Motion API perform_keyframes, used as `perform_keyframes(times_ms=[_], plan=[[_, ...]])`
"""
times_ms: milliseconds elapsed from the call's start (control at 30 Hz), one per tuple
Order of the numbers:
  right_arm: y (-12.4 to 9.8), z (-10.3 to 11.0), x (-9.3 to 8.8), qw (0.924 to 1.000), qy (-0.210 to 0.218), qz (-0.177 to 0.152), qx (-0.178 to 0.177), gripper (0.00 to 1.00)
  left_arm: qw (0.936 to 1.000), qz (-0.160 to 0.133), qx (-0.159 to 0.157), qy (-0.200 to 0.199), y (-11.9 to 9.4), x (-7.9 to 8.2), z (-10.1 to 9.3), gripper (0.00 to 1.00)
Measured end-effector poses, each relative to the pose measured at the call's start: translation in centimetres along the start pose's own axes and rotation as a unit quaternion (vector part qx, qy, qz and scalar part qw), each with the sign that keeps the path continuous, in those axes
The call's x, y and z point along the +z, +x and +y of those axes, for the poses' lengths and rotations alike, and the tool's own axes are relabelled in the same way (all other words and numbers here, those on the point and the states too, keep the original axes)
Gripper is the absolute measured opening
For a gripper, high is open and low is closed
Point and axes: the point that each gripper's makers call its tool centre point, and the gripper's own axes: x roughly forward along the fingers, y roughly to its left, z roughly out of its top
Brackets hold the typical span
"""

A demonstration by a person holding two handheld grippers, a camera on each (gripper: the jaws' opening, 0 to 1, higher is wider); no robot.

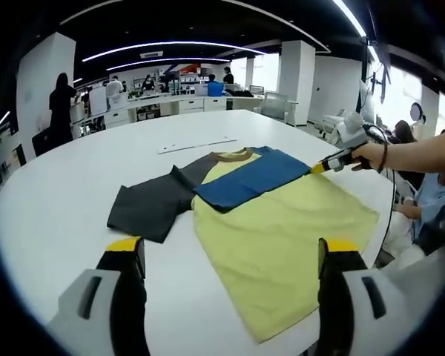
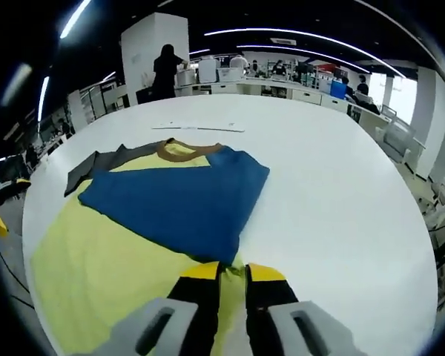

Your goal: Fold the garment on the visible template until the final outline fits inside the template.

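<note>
On the round white table (image 1: 59,193) lies the short-sleeved cotton T-shirt with a yellow body, one dark grey sleeve and one blue sleeve (image 1: 282,230), its collar pointing to 12 o'clock in the left gripper view and its long axis running from there down to about 5 o'clock. The dark grey sleeve (image 1: 152,208) spreads flat toward 9 o'clock, and the left gripper (image 1: 233,256) hangs above the near edge with its jaws wide apart, holding nothing, so I judge it is the nearer one for this sleeve. The blue sleeve (image 2: 174,204) is already folded across the chest. The right gripper (image 2: 232,273) has its jaws almost together on the edge of that sleeve. A thin white strip (image 2: 200,127) lies beyond the collar.
</note>
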Motion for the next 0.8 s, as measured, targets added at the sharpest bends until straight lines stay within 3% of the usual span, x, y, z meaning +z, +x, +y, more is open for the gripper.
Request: perform_keyframes(times_ms=[267,633,800], plan=[[-0.2,-0.3,-0.3,0.9998,0.017,-0.006,-0.007,0.00,1.0000,0.001,0.005,0.000,-0.2,-0.1,0.3,0.94],[-0.1,-0.9,-0.3,0.9999,0.005,-0.004,-0.014,0.00,1.0000,-0.002,0.009,0.002,-0.3,0.1,0.5,0.89],[-0.3,-1.2,-0.3,0.9996,0.027,0.004,-0.012,0.00,0.9996,-0.008,0.019,0.017,-0.2,0.3,1.3,0.85]])
